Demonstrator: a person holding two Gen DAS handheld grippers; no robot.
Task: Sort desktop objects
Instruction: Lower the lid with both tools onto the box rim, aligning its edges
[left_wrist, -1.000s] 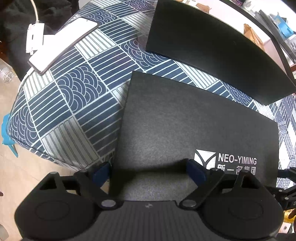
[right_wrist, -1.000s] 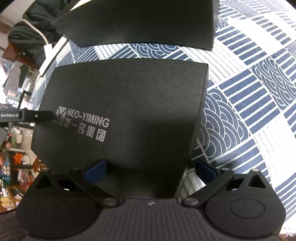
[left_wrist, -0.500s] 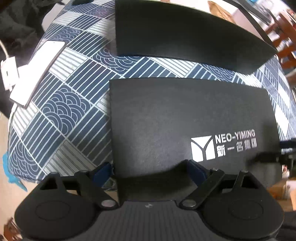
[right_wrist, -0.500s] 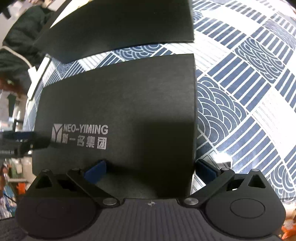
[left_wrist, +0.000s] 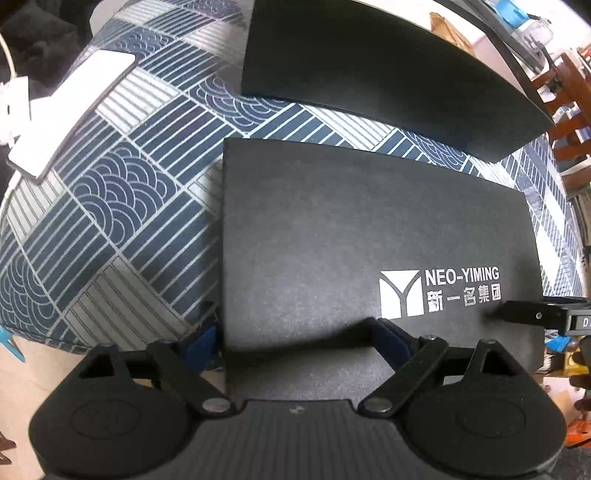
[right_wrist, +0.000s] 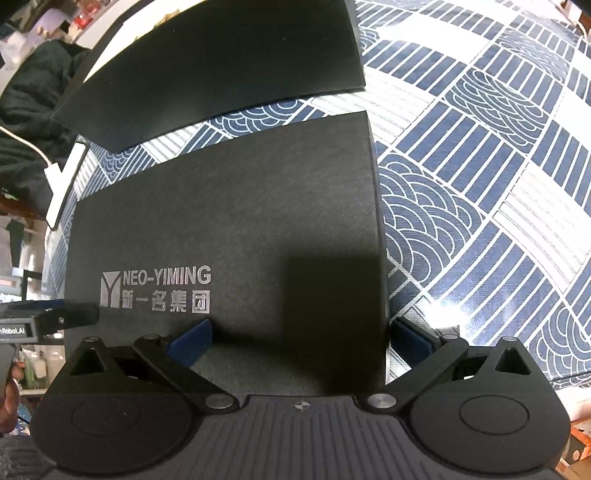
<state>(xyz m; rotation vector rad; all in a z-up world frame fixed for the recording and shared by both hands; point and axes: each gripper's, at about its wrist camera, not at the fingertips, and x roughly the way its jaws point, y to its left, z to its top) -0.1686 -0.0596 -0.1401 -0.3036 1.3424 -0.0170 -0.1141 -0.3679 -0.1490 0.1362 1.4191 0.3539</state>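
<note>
Since half a second ago the view from the left wrist has swung slightly, so the black box now sits a little further from the second black panel behind it, and the phone at the far left shows more fully.

At the left edge, the white phone (left_wrist: 70, 114) lies on the patterned tablecloth (left_wrist: 122, 221), partly over the table's edge, with a white charger (left_wrist: 14, 107) just beside it. Next comes the left gripper (left_wrist: 295, 338), its blue-padded fingers (left_wrist: 201, 343) spread wide around the near left corner of the black box (left_wrist: 351, 229): one finger is outside the box's left edge, the other lies over the lid. Whether either pad presses on the box cannot be told. The box, printed NEO-YIMING in silver, lies flat at the near edge of the table. Behind it, apart from it, lies a larger black panel (left_wrist: 369, 66).

Further right, the right gripper (right_wrist: 299, 338) straddles the box's right corner in the same way, fingers (right_wrist: 410, 339) spread wide. Its tip shows in the left view at the box's right edge.
</note>
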